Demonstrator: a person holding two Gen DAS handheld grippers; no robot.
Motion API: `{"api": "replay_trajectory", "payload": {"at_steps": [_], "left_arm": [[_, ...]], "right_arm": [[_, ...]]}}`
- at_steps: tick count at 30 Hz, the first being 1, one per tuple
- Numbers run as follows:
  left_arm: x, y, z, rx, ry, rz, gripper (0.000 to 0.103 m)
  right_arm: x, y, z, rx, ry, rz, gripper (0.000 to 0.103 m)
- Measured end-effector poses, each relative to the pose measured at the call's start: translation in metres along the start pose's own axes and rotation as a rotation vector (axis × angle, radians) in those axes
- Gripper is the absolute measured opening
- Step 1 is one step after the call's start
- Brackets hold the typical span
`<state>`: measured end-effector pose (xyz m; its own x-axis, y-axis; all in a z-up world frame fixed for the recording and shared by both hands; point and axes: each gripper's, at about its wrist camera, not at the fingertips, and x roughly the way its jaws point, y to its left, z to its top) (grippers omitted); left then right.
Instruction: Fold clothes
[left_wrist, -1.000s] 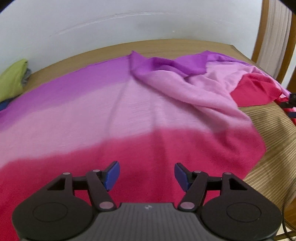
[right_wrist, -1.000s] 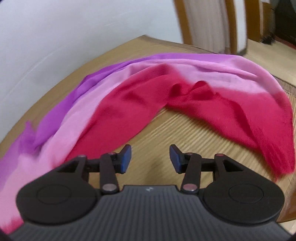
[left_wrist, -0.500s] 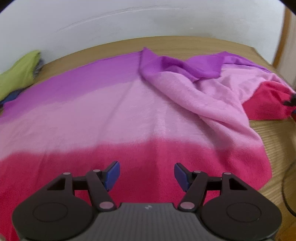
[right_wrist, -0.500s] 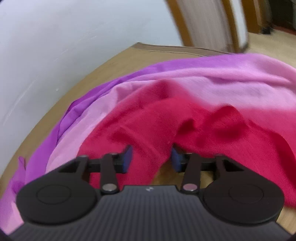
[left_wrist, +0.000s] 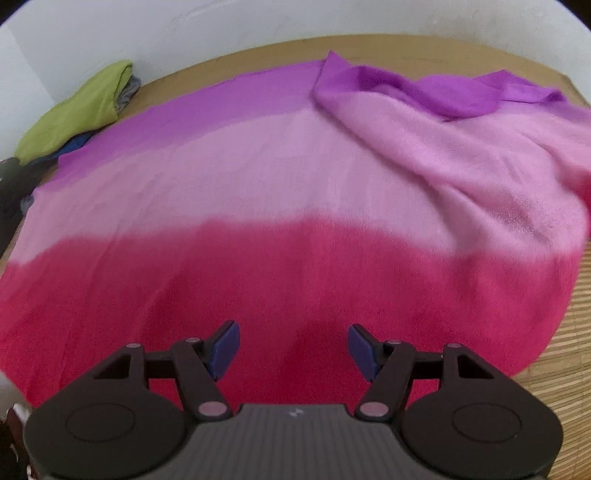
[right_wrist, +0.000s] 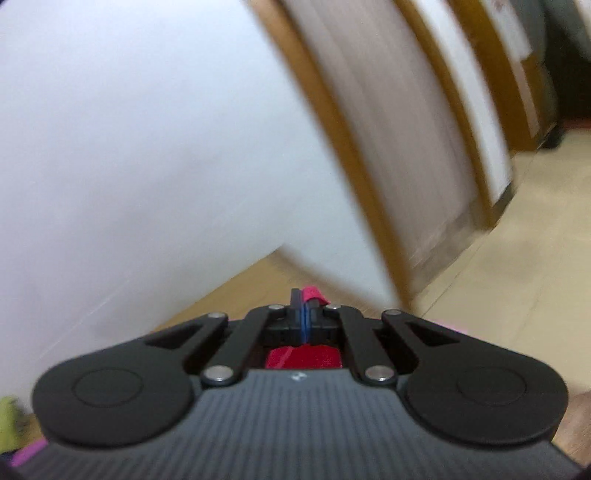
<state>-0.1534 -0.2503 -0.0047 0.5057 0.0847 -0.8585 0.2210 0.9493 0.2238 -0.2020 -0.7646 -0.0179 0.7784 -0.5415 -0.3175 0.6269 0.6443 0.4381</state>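
A moment ago the right gripper (right_wrist: 304, 314) was open; now it pinches the red edge of the shawl (left_wrist: 295, 192) and lifts. The left gripper (left_wrist: 293, 345) hovers wide over the shawl, which is spread on the table (left_wrist: 565, 350). A fold seems to begin.

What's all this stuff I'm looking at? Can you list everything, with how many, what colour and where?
scarf: one, banded purple, pale pink and red, spread over the table, its right part bunched up; a red bit is pinched in the right tongs
green cloth: one, lime, lying on other clothes at the table's far left by the wall
clothes under it: number unclear, blue and grey, mostly hidden
table: one, light wood with a ribbed mat surface
wall: white, behind the table
door frame: brown wood, blurred, right of the wall
floor: pale beige
left tongs: black with blue pads, open above the red band
right tongs: black with blue pads, shut on the scarf
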Motion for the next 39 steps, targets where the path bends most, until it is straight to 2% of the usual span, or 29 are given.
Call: {"api": "replay_trajectory", "payload": {"at_steps": [3, 6, 9, 12, 14, 16, 18, 22, 25, 28, 31, 33, 36, 37, 38, 39], "left_arm": [[-0.001, -0.003, -0.005, -0.004, 0.008, 0.017, 0.067], [-0.002, -0.005, -0.01, 0.001, 0.013, 0.029, 0.067], [-0.004, -0.007, -0.012, -0.004, 0.01, 0.032, 0.067], [-0.007, -0.008, -0.014, -0.009, 0.005, 0.035, 0.067], [-0.01, -0.008, -0.016, -0.009, -0.001, 0.036, 0.067], [-0.013, -0.009, -0.016, 0.0, -0.015, 0.039, 0.067], [-0.017, -0.01, -0.014, 0.004, -0.031, 0.034, 0.067], [-0.023, -0.006, -0.01, 0.013, -0.061, 0.004, 0.067], [-0.027, 0.001, -0.01, 0.016, -0.077, -0.026, 0.067], [-0.032, 0.008, -0.017, 0.029, -0.088, -0.055, 0.067], [-0.038, 0.017, -0.031, 0.057, -0.097, -0.061, 0.067], [-0.041, 0.026, -0.041, 0.064, -0.098, -0.057, 0.067], [-0.044, 0.043, -0.054, 0.037, -0.089, -0.053, 0.067], [-0.044, 0.048, -0.059, 0.024, -0.086, -0.049, 0.067], [-0.045, 0.054, -0.063, 0.011, -0.083, -0.045, 0.067], [-0.045, 0.06, -0.067, -0.004, -0.079, -0.039, 0.067]], "right_arm": [[0.002, -0.037, 0.026, 0.034, -0.063, -0.125, 0.003], [0.015, -0.06, 0.042, 0.002, -0.058, -0.21, 0.005], [0.023, -0.041, 0.027, -0.148, 0.009, -0.24, 0.007], [0.031, -0.022, 0.011, -0.299, 0.077, -0.27, 0.014], [0.036, -0.009, 0.001, -0.399, 0.122, -0.289, 0.022], [0.039, 0.005, -0.01, -0.494, 0.163, -0.294, 0.036], [0.026, 0.026, -0.03, -0.543, 0.201, -0.155, 0.041], [0.0, 0.069, -0.08, -0.677, 0.467, 0.331, 0.042], [-0.029, 0.107, -0.142, -0.842, 0.571, 0.58, 0.042], [-0.045, 0.137, -0.189, -0.977, 0.57, 0.67, 0.042], [-0.032, 0.162, -0.224, -1.009, 0.623, 0.701, 0.042], [-0.025, 0.178, -0.245, -1.028, 0.641, 0.676, 0.042], [-0.018, 0.188, -0.265, -1.021, 0.621, 0.626, 0.041], [-0.013, 0.192, -0.267, -1.001, 0.633, 0.617, 0.036], [-0.009, 0.196, -0.266, -0.966, 0.673, 0.619, 0.026], [-0.008, 0.197, -0.265, -0.943, 0.715, 0.635, 0.004]]}}
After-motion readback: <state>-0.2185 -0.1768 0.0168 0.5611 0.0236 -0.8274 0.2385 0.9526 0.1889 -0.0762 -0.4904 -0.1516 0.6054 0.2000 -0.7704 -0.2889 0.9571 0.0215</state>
